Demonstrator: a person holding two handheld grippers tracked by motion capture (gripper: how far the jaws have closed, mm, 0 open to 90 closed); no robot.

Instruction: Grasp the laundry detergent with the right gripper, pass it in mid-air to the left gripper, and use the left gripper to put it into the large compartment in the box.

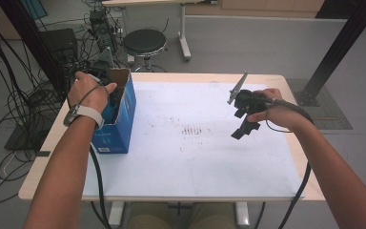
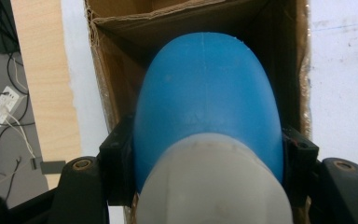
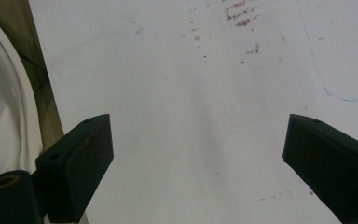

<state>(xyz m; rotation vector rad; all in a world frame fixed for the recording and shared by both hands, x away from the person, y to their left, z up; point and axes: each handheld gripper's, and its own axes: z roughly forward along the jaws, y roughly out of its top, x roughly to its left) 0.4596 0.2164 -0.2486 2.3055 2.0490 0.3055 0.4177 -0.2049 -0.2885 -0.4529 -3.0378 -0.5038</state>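
A rounded blue object (image 2: 205, 93) with a whitish end (image 2: 214, 186) sits between the jaws of my left gripper (image 2: 207, 151), which is shut on its sides. The gripper points down into an open cardboard box (image 2: 121, 32). In the high view the box (image 1: 119, 129) is blue outside and stands at the table's left, with the left gripper (image 1: 114, 98) dipped into its open top under the hand. My right gripper (image 1: 243, 128) hovers over the right half of the white mat (image 1: 195, 162). Its jaws stand open with nothing between them (image 3: 198, 140).
The white mat (image 3: 191, 70) covers most of the wooden table (image 1: 47, 152) and bears reddish-brown smudges (image 1: 195, 130) at its middle. A round stool (image 1: 144, 42) stands behind the table. Cables (image 1: 9, 109) lie on the floor at left. A black post (image 1: 336, 52) rises at right.
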